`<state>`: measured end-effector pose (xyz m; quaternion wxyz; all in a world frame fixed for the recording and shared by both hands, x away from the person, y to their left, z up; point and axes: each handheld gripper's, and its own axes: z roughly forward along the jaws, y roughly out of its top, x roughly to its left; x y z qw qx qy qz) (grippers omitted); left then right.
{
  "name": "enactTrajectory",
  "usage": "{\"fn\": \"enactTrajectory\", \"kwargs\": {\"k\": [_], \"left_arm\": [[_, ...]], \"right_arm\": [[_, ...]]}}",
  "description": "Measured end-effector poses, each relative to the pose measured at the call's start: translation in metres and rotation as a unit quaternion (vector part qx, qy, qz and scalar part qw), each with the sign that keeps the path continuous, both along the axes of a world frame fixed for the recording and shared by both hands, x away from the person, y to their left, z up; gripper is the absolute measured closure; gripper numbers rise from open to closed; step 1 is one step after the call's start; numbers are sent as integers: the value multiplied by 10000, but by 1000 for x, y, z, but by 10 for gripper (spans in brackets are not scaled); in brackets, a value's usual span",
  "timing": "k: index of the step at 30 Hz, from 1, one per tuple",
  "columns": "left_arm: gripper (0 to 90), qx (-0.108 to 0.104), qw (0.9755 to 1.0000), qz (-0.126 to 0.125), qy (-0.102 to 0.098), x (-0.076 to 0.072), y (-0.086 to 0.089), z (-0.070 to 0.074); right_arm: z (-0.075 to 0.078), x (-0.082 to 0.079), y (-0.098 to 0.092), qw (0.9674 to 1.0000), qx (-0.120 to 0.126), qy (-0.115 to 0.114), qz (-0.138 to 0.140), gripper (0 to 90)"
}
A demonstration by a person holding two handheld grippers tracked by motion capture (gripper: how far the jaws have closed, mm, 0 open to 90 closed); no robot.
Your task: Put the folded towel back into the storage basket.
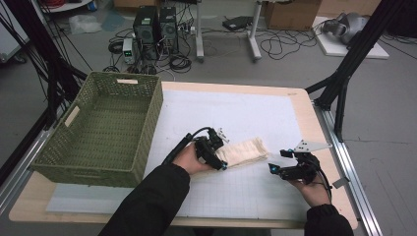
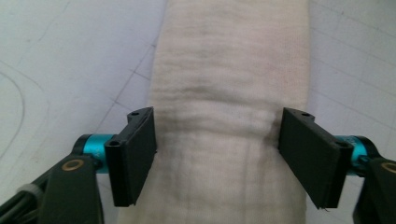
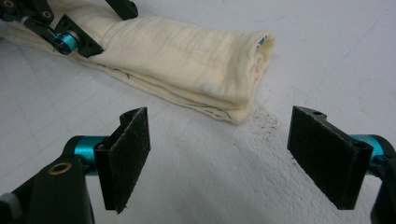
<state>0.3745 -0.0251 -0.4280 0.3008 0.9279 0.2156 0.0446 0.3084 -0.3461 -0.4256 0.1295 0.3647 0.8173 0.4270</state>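
Left gripper (image 1: pixel 220 158) fingers clasp the folded cream cloth roll (image 1: pixel 244 150); right gripper (image 1: pixel 275 170), beside the roll, fingers spread, empty.

A pale wooden counter (image 1: pixel 301 101) carries everything here. A white gridded mat (image 1: pixel 246 118) covers most of its top, leaving a strip of bare wood along the far and right edges. A green woven basket (image 1: pixel 147 123) stands on the left part, overlapping the mat's left side. A folded cream cloth (image 1: pixel 246 150) lies flat on the mat, right of the basket and well apart from it. Brownish specks (image 3: pixel 264 122) dot the mat just beside the cloth's folded end.
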Motion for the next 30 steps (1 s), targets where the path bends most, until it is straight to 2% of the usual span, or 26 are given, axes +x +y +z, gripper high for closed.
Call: {"fn": "enactTrajectory", "kwargs": {"k": [5,17,27,30], "left_arm": [[406,33,9999,111,-56,2,2,2],[437,71,9998,150,-101,0,0,2],[572,34,10000,30,-26,-3,-1,4],[578,39,10000,0,26,-2,-1,4]], "right_arm": [[0,0,0,10000,20,-4,-3,207],[0,1,0,10000,24,3,-6,207],[0,2,0,10000,9,7,-15,208],[0,2,0,10000,32,10,-15,208]]}}
